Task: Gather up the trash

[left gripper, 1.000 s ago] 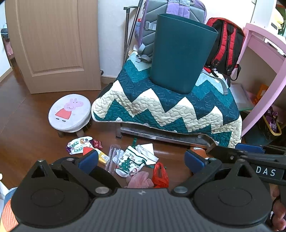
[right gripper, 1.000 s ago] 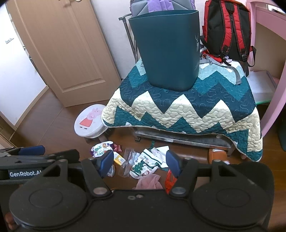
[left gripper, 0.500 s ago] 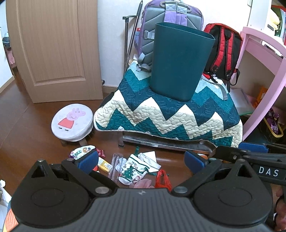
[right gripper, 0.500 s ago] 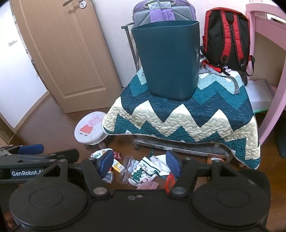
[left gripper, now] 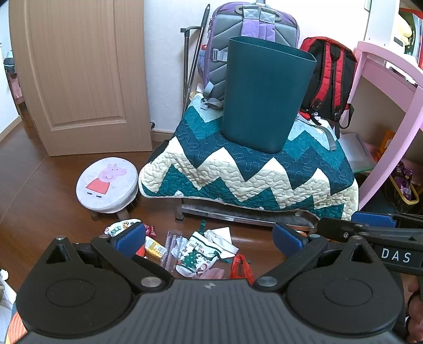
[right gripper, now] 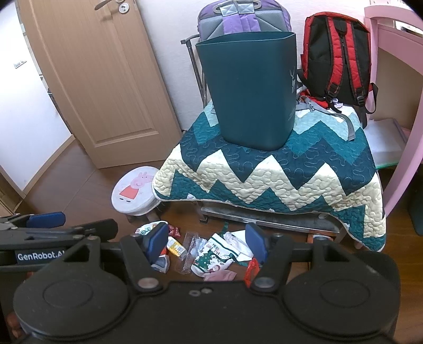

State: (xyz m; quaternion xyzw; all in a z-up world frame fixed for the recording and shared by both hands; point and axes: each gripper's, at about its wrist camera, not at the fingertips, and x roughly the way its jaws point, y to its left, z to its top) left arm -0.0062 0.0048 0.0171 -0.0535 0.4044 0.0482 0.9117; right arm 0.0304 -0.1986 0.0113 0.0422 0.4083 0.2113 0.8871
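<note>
Left gripper (left gripper: 208,236) and right gripper (right gripper: 207,242): both released, jaws apart, empty, above the trash (left gripper: 197,250) scattered on the floor (left gripper: 39,190). Bin (left gripper: 264,92) upright on the quilt (left gripper: 264,180), beside 2 backpacks.

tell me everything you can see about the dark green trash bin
The trash bin is a tall, dark teal container of smooth matte plastic, rounded-rectangular and tapering toward its base. It has no lid, and its inside is hidden. A pale deer emblem marks one side. It stands upright on the zigzag quilt, in front of the purple-grey backpack, with the red-black backpack beside it.
</note>
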